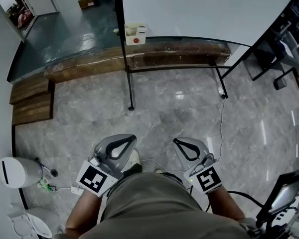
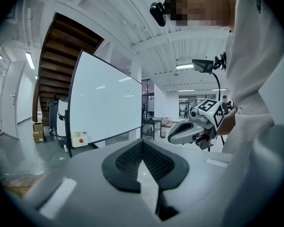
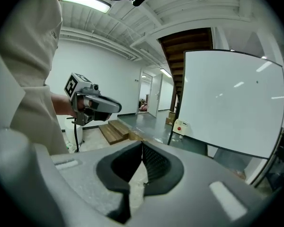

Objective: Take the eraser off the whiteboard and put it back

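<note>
The left tongs and right tongs are pressed together and empty, well apart from the eraser stuck low on the whiteboard. The board should be approached squarely, and one pair spread before the eraser is reached.

The person wears a loose olive-grey top that reads paler, almost cream, in both gripper views; the forearms are bare. One light-coloured shoe shows below it. A small black camera sits at the head.

The left tool has a smooth light-grey shell with rounded, loop-shaped jaws lined with black pads of fine mesh texture. A white marker cube with a bold black square pattern rides at its near end.

The right tool has the same build: grey shell, black-lined jaws and its own marker cube, with a tiny green light just beside the cube.
</note>
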Action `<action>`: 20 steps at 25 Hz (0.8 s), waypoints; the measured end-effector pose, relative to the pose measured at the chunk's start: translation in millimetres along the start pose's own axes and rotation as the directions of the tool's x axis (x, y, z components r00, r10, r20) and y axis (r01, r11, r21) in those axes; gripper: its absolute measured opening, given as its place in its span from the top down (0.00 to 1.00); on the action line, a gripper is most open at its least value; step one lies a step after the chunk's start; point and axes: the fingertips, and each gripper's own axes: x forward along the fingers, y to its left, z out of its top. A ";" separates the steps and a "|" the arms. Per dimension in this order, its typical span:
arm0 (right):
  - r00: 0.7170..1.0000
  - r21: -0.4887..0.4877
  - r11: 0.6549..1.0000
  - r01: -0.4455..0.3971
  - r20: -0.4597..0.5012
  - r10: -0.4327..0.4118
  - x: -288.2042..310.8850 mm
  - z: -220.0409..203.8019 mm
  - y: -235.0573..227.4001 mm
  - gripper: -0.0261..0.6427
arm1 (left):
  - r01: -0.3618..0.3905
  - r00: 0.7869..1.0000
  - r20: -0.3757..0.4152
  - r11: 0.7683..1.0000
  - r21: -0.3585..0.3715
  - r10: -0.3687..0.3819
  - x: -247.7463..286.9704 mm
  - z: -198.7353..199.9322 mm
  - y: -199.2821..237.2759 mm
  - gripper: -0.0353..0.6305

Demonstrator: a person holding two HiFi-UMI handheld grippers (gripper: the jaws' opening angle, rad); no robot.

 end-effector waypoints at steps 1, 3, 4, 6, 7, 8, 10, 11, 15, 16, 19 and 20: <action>1.000 0.004 1.000 0.003 -0.001 -0.003 12.8 7.3 -1.2 0.96 | 0.002 1.000 -0.003 1.000 -0.004 -0.002 -1.6 0.0 14.5 0.94; 1.000 0.010 1.000 0.013 0.000 -0.013 38.0 20.2 -3.1 0.96 | 0.006 1.000 -0.004 1.000 -0.009 -0.006 -4.1 -0.1 43.5 0.94; 1.000 0.010 1.000 0.018 0.003 -0.018 49.6 25.9 -3.4 0.96 | 0.009 1.000 -0.001 1.000 -0.011 -0.009 -5.2 -0.7 56.6 0.94; 0.999 0.016 0.999 0.035 0.005 -0.035 69.3 34.7 -4.2 0.95 | 0.021 1.000 -0.001 1.000 -0.010 -0.021 -6.1 -4.1 78.8 0.92; 0.999 0.020 0.999 0.047 0.004 -0.047 77.6 37.7 -5.6 0.95 | 0.027 1.000 -0.003 1.000 -0.008 -0.027 -5.2 -6.2 88.8 0.91; 0.998 0.023 0.998 0.059 0.003 -0.059 85.3 40.6 -7.5 0.95 | 0.032 0.999 -0.003 0.999 -0.004 -0.032 -3.5 -7.5 98.5 0.91; 0.998 0.023 0.997 0.067 0.003 -0.067 97.8 46.9 -10.0 0.95 | 0.036 0.999 0.006 0.999 0.003 -0.036 0.2 -8.1 115.6 0.90; 0.998 0.022 0.998 0.066 -0.003 -0.066 102.9 49.4 -10.5 0.95 | 0.035 0.999 0.011 0.999 0.003 -0.035 1.7 -7.9 122.8 0.90; 0.998 0.007 0.998 0.064 -0.019 -0.064 128.0 58.0 -24.6 0.95 | 0.029 0.999 0.024 1.000 0.010 -0.029 14.6 -5.2 151.0 0.87; 0.998 0.004 0.998 0.063 -0.016 -0.063 134.7 60.3 -29.8 0.95 | 0.030 0.999 0.028 0.999 0.018 -0.030 19.7 -5.3 157.6 0.87; 0.999 0.007 0.999 0.053 -0.009 -0.053 152.9 64.4 -46.6 0.95 | 0.022 0.999 0.028 0.999 0.030 -0.023 37.1 -6.2 178.9 0.86; 0.999 0.008 0.999 0.050 -0.004 -0.050 159.0 65.8 -53.9 0.95 | 0.016 1.000 0.026 0.999 0.032 -0.016 44.0 -5.8 187.7 0.86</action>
